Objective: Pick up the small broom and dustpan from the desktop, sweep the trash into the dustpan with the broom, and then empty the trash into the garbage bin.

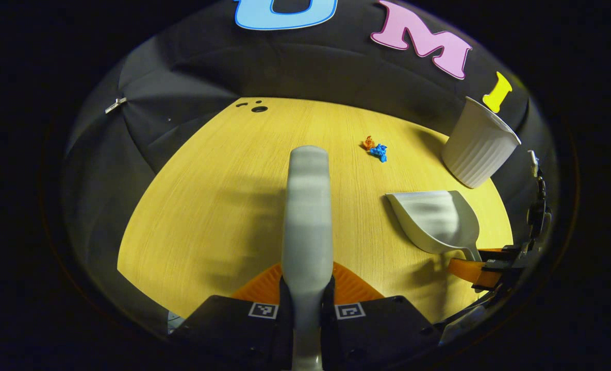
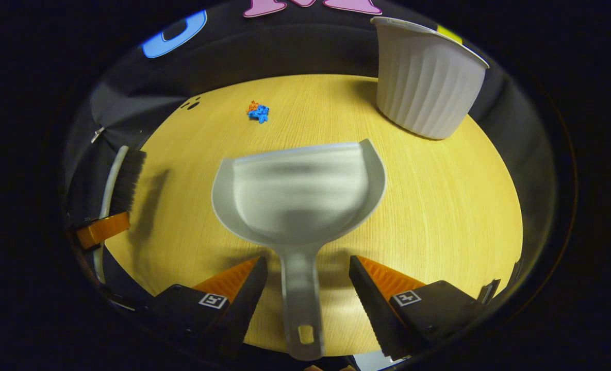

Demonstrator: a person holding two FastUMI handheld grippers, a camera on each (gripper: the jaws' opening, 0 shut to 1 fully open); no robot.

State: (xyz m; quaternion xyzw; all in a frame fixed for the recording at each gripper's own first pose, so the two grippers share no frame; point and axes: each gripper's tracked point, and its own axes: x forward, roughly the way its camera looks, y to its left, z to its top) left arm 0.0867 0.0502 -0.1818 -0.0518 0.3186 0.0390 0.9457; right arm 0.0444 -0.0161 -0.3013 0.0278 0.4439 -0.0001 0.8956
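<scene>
In the left gripper view, the left gripper (image 1: 307,304) is clamped on the broom (image 1: 308,216), whose grey back runs straight ahead along the fingers, out over the desk (image 1: 207,206). The trash (image 1: 376,149), a small orange and blue scrap, lies ahead and a little to the right of the broom's far end; the dustpan (image 1: 434,219) sits to the right, with the bin (image 1: 478,144) beyond it. In the right gripper view, the right gripper (image 2: 305,293) stands with its fingers apart on either side of the dustpan's handle (image 2: 300,304), neither visibly touching it. The handle's long axis points straight back between the fingers, the pan's mouth facing away. The trash lies well ahead and slightly left, the bin ahead to the right. The right gripper likely needs to close on the handle next.
</scene>
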